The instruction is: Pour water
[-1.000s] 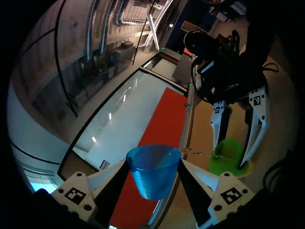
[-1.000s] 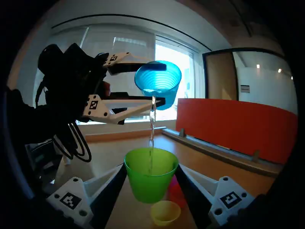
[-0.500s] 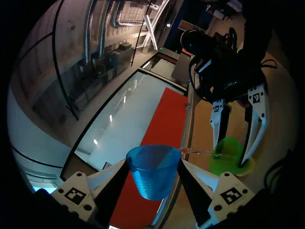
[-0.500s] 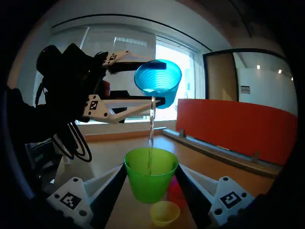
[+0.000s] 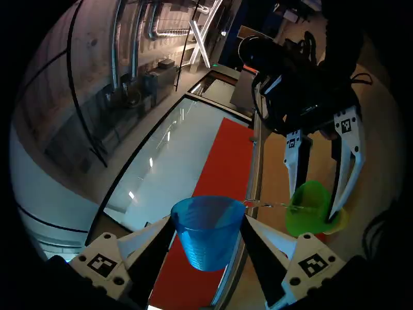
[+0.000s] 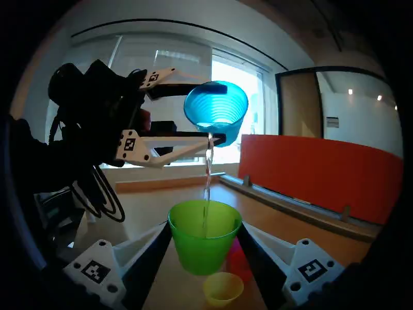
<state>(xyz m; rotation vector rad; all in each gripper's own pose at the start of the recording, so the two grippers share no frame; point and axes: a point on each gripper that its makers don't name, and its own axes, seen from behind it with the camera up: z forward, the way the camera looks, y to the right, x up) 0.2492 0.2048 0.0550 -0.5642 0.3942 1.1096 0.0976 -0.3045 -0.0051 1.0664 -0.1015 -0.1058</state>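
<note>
Tipping the blue cup (image 6: 216,108) a shade further than half a second ago, the left gripper (image 6: 219,111) holds it high above the green cup (image 6: 204,243), both fingers clenched on its sides. A thin stream of water (image 6: 207,170) falls from the blue cup's lower lip straight into the green cup's open mouth. In the right gripper view the blue cup has drifted slightly toward the orange partition (image 6: 320,170) since a second ago, and the stream, ragged then, now runs as one unbroken thread. The right gripper (image 6: 205,227) grasps the green cup upright between its two fingers, as it did a second ago, just above the wooden table (image 6: 149,206). A small yellow cup (image 6: 223,289) and a pink cup (image 6: 240,261) sit on the table just below and behind it. In the left gripper view the water arcs from the blue rim across to the green cup, which stands well apart and lower. The pour looks to be in full flow, with water showing low in the tilted blue cup. Judging by the steadier stream, the added tilt is keeping the flow alive as the blue cup drains; how full the green cup stands cannot be told
</note>
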